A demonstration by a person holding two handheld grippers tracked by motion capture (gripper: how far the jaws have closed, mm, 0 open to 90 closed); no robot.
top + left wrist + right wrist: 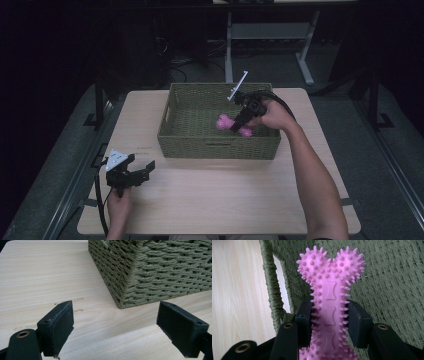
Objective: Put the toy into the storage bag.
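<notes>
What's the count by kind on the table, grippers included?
Woven basket: 1
Pink spiked bone toy: 1
Grippers: 2, the left gripper open over the table, the right gripper shut on the toy inside the basket
Total: 4

Your right forearm reaches forward across the right side, hand wrapped around the right gripper [243, 119], which tilts down and to the left with its jaws clamped tight. Your left hand [119, 204] sits low at the near left, holding the left gripper [148, 169] level, jaws spread wide.
</notes>
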